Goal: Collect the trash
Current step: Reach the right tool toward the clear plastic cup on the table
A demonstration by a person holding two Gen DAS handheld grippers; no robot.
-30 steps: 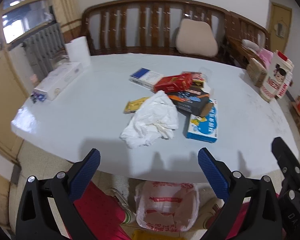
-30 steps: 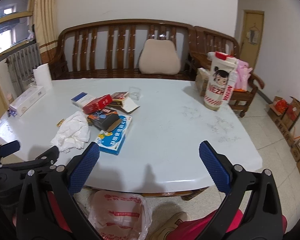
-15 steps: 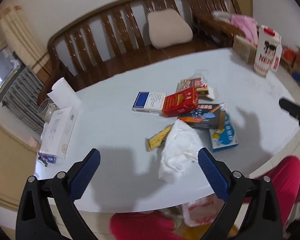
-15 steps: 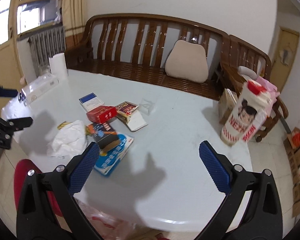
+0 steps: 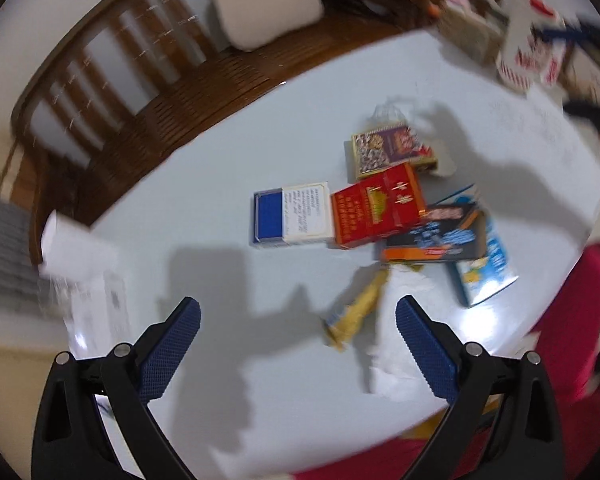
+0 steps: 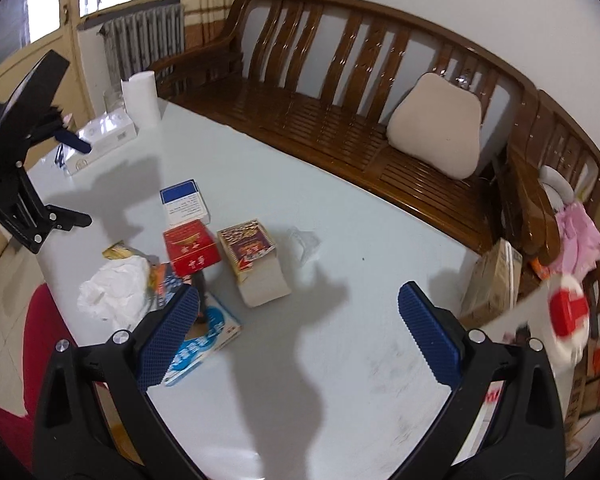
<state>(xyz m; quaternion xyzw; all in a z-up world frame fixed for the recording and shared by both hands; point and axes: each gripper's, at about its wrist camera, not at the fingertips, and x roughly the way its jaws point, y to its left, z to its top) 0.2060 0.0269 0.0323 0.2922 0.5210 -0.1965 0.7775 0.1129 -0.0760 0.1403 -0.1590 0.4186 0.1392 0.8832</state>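
Note:
A heap of trash lies on the white table [image 5: 180, 208]: a blue-and-white box [image 5: 292, 215], a red box [image 5: 378, 205], a patterned box [image 5: 392, 148], a black-and-orange box [image 5: 436, 236], a light blue box [image 5: 484, 272], a yellow wrapper [image 5: 356, 308] and a crumpled white tissue [image 5: 396, 320]. My left gripper [image 5: 298, 344] is open and empty above the table, near the wrapper. My right gripper [image 6: 298, 340] is open and empty, above the table right of the heap; the red box [image 6: 191, 253] and tissue [image 6: 116, 288] lie to its left.
A wooden bench [image 6: 340, 120] with a beige cushion [image 6: 436, 126] stands behind the table. A paper roll [image 6: 141, 98] and a long white box [image 6: 100, 140] sit at the table's far left. A tall red-and-white carton [image 6: 560, 320] stands at the right edge.
Both grippers have risen and moved forward over the table, tilting down toward the heap. Both stayed open. The trash has not moved.

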